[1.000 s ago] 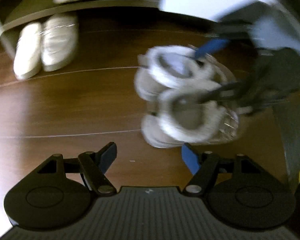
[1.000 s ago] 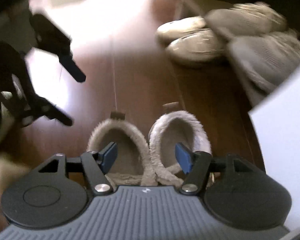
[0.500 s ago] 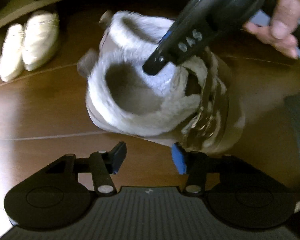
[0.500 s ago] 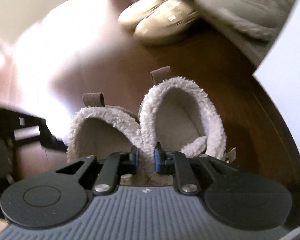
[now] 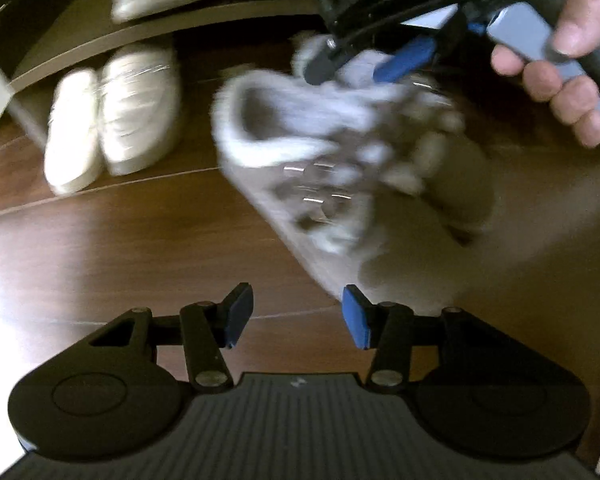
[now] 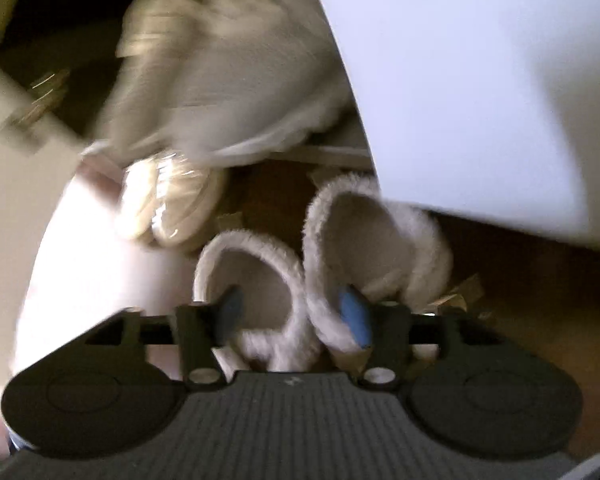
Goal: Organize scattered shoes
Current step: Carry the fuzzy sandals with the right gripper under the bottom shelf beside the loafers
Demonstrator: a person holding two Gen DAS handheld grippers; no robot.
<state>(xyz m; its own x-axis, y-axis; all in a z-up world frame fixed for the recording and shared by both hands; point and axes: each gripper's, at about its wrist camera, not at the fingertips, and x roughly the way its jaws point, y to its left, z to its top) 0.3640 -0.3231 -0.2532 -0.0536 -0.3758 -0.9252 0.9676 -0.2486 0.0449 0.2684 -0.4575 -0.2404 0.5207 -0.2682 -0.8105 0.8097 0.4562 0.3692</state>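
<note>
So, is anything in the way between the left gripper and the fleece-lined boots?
Nothing visible does. The open left gripper points over bare wooden floor, and the fleece-lined boots are just ahead of it.

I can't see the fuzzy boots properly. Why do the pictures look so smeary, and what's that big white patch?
Left wrist view: the boots are motion-blurred, and window glare whitens the floor at left. Right wrist view: everything smears except the boots' fleece rims; the floor is blown out white at left.
</note>
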